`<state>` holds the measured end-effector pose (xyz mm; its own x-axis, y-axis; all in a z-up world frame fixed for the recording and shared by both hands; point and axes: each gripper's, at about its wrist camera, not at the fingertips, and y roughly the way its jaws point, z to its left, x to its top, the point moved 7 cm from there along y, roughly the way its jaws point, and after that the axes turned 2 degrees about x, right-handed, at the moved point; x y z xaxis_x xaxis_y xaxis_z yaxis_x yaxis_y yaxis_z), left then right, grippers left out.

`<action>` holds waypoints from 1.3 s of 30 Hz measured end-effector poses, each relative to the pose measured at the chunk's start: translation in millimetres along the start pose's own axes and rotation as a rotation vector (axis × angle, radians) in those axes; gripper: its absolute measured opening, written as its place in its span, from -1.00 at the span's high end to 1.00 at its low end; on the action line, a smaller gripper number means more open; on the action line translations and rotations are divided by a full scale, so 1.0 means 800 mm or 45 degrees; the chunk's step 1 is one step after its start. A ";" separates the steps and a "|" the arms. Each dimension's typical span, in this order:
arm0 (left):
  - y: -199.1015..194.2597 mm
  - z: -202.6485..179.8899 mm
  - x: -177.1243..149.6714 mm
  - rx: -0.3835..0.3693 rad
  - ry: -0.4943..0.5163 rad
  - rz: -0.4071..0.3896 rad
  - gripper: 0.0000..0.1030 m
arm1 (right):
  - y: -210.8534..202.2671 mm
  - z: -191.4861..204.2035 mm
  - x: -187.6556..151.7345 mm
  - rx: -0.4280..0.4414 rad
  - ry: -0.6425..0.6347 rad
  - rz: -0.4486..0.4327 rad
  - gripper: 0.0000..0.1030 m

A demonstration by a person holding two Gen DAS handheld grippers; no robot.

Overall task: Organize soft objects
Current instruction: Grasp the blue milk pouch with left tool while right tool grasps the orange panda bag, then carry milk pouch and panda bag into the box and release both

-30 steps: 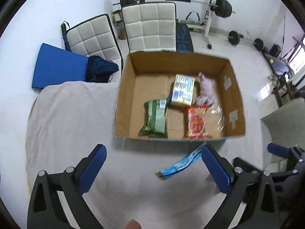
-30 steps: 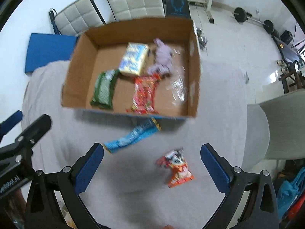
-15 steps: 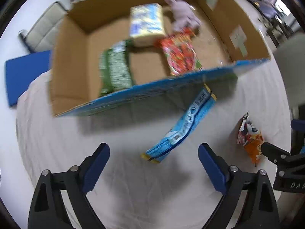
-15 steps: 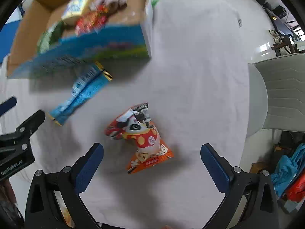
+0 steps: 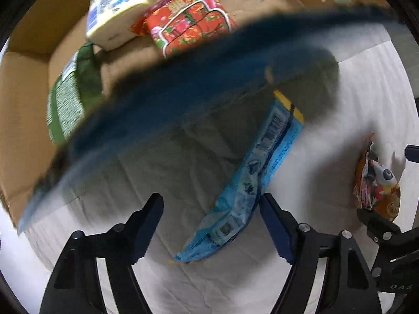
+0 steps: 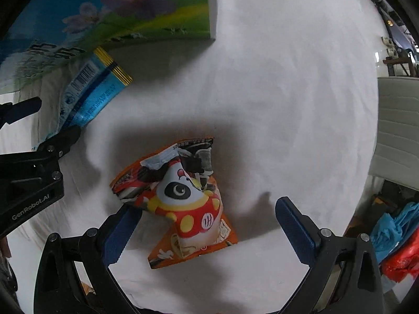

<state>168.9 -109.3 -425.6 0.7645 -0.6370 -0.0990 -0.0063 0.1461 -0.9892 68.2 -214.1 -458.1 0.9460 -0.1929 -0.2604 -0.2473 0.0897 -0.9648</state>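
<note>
The blue-padded fingers of the left gripper stand wide open, low over the white-cloth-covered counter, straddling the near end of a long, flat, light-blue foil snack packet with a yellow-striped far end. The right finger looks close against the packet's edge; actual contact cannot be told.

The right gripper is also spread open, holding nothing. Between its fingers lies a crumpled orange and red snack bag printed with a panda face; the left finger appears to touch the bag's corner.

Beyond both packets stands the open cardboard box with a blue printed outer wall, already holding a green packet, a red packet and a pale yellow and blue pack.

Risks, as a judgement: slippery foil may slide out as the fingers close, or they may pinch the cloth too. The crumpled bag could be caught by one corner and swing or drop. The grippers work near each other and could collide.
</note>
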 end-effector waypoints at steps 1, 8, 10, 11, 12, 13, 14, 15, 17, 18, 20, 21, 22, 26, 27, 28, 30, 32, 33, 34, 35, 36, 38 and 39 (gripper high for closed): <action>0.000 -0.002 0.003 -0.002 0.014 -0.011 -0.41 | 0.003 -0.002 0.000 0.001 0.003 0.007 -1.00; 0.000 -0.018 0.003 -0.080 0.028 0.033 0.09 | 0.013 -0.009 0.011 0.049 0.011 0.030 -1.00; 0.004 -0.027 -0.003 -0.080 0.041 0.046 0.19 | 0.013 -0.011 0.006 0.052 0.004 0.024 -1.00; 0.004 -0.029 -0.004 -0.072 0.051 0.050 0.19 | 0.013 -0.011 0.004 0.052 0.001 0.026 -1.00; 0.004 -0.031 -0.005 -0.064 0.056 0.050 0.25 | 0.013 -0.012 0.002 0.055 -0.003 0.029 -1.00; 0.004 -0.030 -0.005 -0.053 0.060 0.050 0.31 | 0.013 -0.013 -0.002 0.057 -0.002 0.029 -1.00; 0.003 -0.032 -0.006 -0.049 0.060 0.054 0.33 | 0.014 -0.015 -0.004 0.060 0.002 0.031 -1.00; 0.003 -0.034 -0.007 -0.048 0.058 0.056 0.36 | 0.016 -0.019 -0.004 0.068 0.012 0.033 -1.00; 0.003 -0.036 -0.011 -0.055 0.042 0.067 0.43 | 0.015 -0.025 -0.003 0.091 0.031 0.018 -0.97; 0.003 -0.031 -0.018 -0.062 0.028 0.069 0.46 | 0.014 -0.026 -0.006 0.098 0.041 0.006 -0.92; 0.004 -0.029 -0.025 -0.088 -0.029 0.075 0.49 | 0.012 -0.030 -0.005 0.095 0.048 0.001 -0.22; 0.004 -0.022 -0.030 -0.102 -0.054 0.079 0.50 | 0.013 -0.032 -0.007 0.094 0.049 -0.001 -0.05; 0.003 -0.020 -0.035 -0.126 -0.095 0.080 0.51 | 0.013 -0.026 -0.008 0.094 0.055 -0.010 0.11; -0.005 -0.011 -0.054 -0.224 -0.266 0.079 0.53 | 0.010 -0.028 -0.020 0.077 0.068 -0.052 0.26; -0.008 -0.009 -0.061 -0.251 -0.307 0.077 0.54 | 0.007 -0.026 -0.022 0.092 0.077 -0.058 0.26; -0.010 -0.008 -0.065 -0.272 -0.331 0.075 0.56 | 0.005 -0.025 -0.025 0.110 0.088 -0.063 0.28; -0.015 -0.004 -0.079 -0.316 -0.396 0.069 0.57 | -0.002 -0.022 -0.031 0.154 0.112 -0.076 0.30; -0.024 -0.002 -0.090 -0.358 -0.459 0.055 0.61 | -0.011 -0.022 -0.036 0.199 0.127 -0.091 0.32; -0.027 -0.001 -0.095 -0.372 -0.483 0.047 0.64 | -0.017 -0.022 -0.038 0.222 0.134 -0.099 0.32; -0.027 0.000 -0.099 -0.383 -0.495 0.040 0.69 | -0.023 -0.021 -0.040 0.246 0.137 -0.109 0.33; -0.031 0.000 -0.103 -0.399 -0.513 0.033 0.71 | -0.028 -0.022 -0.040 0.263 0.136 -0.118 0.33; -0.033 0.001 -0.108 -0.417 -0.536 0.029 0.72 | -0.034 -0.021 -0.043 0.274 0.131 -0.126 0.33; -0.028 0.002 -0.123 -0.437 -0.552 0.015 0.74 | -0.044 -0.021 -0.046 0.273 0.112 -0.137 0.33; -0.025 0.000 -0.127 -0.444 -0.550 0.030 0.74 | -0.046 -0.023 -0.049 0.266 0.107 -0.139 0.33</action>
<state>91.2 -47.6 -396.1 0.9558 -0.2580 -0.1414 -0.1840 -0.1494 -0.9715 36.1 -227.7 -412.8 0.9419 -0.2920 -0.1658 -0.0879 0.2623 -0.9610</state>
